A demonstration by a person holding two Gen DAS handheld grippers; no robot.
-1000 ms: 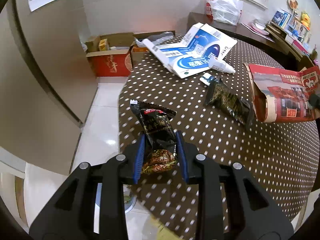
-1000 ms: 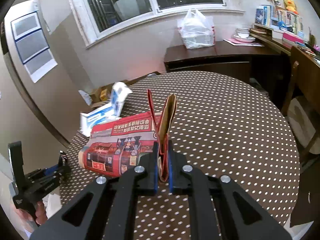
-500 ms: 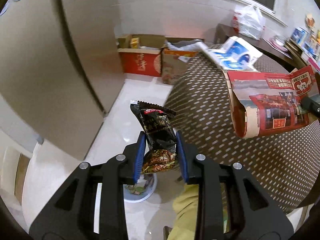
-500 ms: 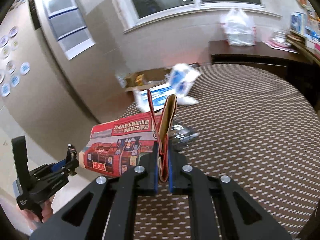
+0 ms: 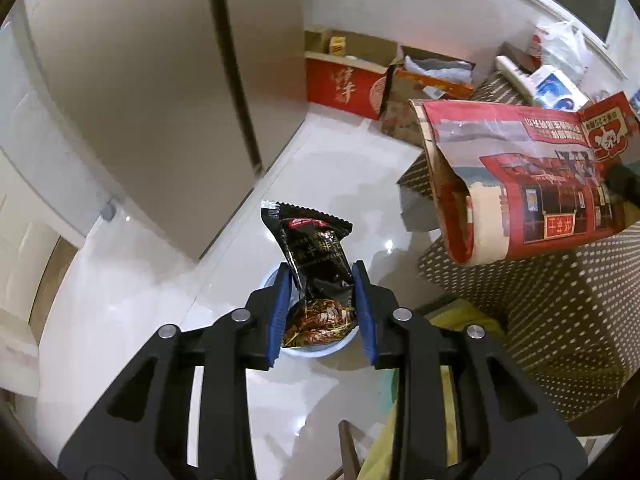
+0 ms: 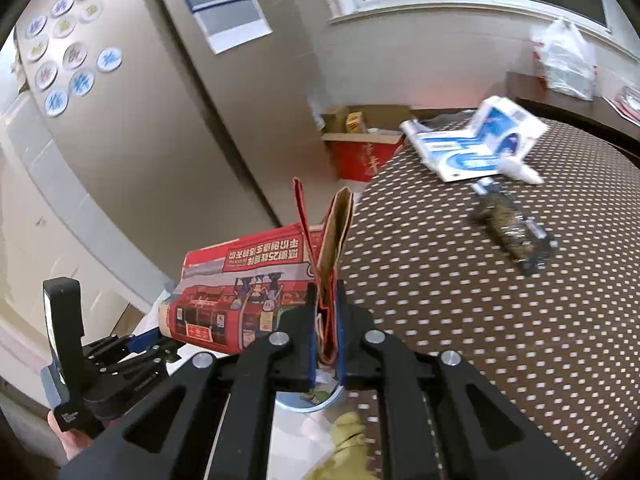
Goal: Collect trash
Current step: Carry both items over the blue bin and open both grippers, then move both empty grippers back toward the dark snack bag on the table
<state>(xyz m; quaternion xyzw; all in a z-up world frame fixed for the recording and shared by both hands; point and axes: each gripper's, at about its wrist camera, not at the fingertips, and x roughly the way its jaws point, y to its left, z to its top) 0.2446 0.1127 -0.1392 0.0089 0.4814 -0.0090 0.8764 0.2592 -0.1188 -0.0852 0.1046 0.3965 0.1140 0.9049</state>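
Now both grippers (image 5: 320, 304) (image 6: 324, 320) apparently clamp trash

We see a glossy black plastic snack wrapper (image 5: 316, 256) with a crinkled, shiny film. The red printed cardboard carton (image 5: 528, 200) has a coated outer face and a raw, matt brown inside. The brown polka-dot tablecloth (image 6: 500, 300) looks like soft woven cloth. The white floor tiles (image 5: 160, 300) are polished and mirror the lamps. The grippers' black frames look like matt plastic with bright metal screws.
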